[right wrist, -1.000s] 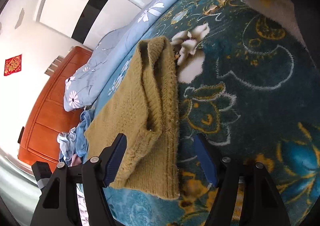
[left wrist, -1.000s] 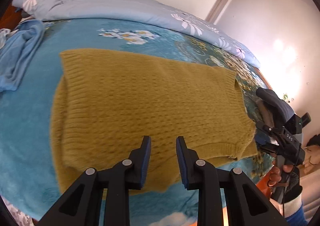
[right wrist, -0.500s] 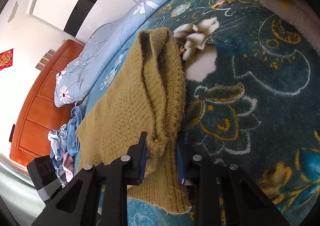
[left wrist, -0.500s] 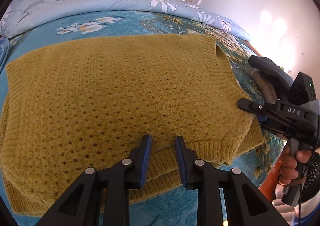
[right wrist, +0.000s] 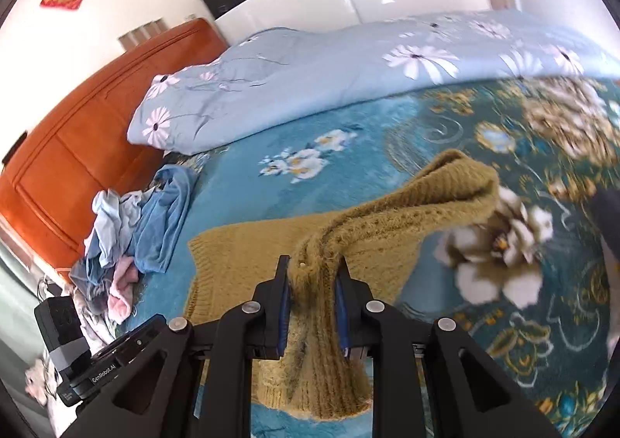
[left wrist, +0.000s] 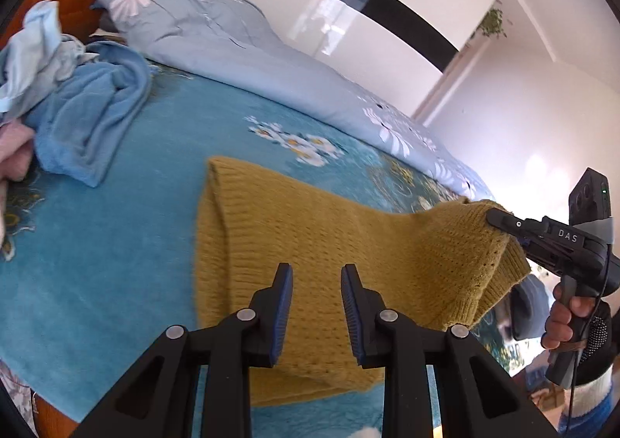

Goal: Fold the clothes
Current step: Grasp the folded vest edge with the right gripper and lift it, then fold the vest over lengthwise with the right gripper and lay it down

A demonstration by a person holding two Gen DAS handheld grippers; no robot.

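Bed: blue floral cover; serves as the folding surface, with a quilt rolled along the far side.
Sweater: mustard knit, lying mid-bed, its far end flat on the cover and its right end raised off it.
Pile: loose blue, white and pink clothes near the headboard, well apart from the sweater.
Right gripper: jaws closed on a bunched edge of the sweater, which hangs through and below the pads.
Left gripper: jaws partly open with nothing between them, poised above the near hem.
Step in hand: judged to be carrying the raised end across to fold the sweater.
Technique: keep the grip firm and lift the end clear before moving, so the flat part does not drag; the left gripper could pin or take the near hem to keep edges aligned.
Risk: loose knit may stretch or slip, leaving a skewed fold.
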